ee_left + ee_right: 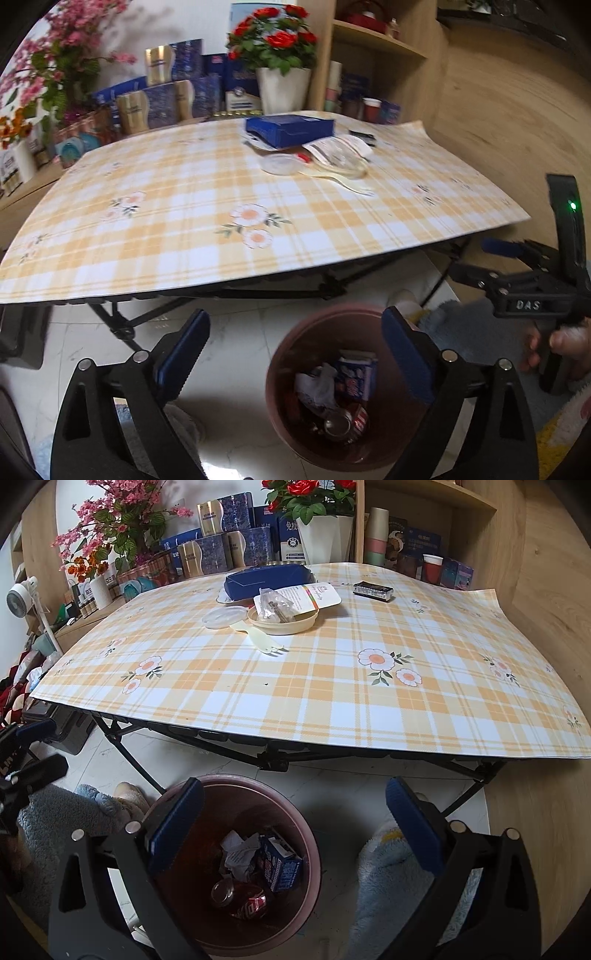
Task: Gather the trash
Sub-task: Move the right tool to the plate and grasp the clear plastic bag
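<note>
The trash bin (236,867) stood on the floor below the table's near edge, at 6 o'clock in both wrist views, and already held a crushed red can (245,899), a blue-and-white carton (280,864) and crumpled paper (240,851). Judged from this, part of the collection was done. Left on the checked tablecloth (332,686), toward 12 o'clock, were a beige dish (284,622) holding a clear wrapper (273,607), a plastic fork (264,644), a clear lid (223,617), a printed card (310,595), a blue box (266,581) and a small black object (373,590) (its nature could not be told). The left gripper (295,354) and right gripper (295,830) both hung over the bin with fingers spread wide, grasping nothing.
</note>
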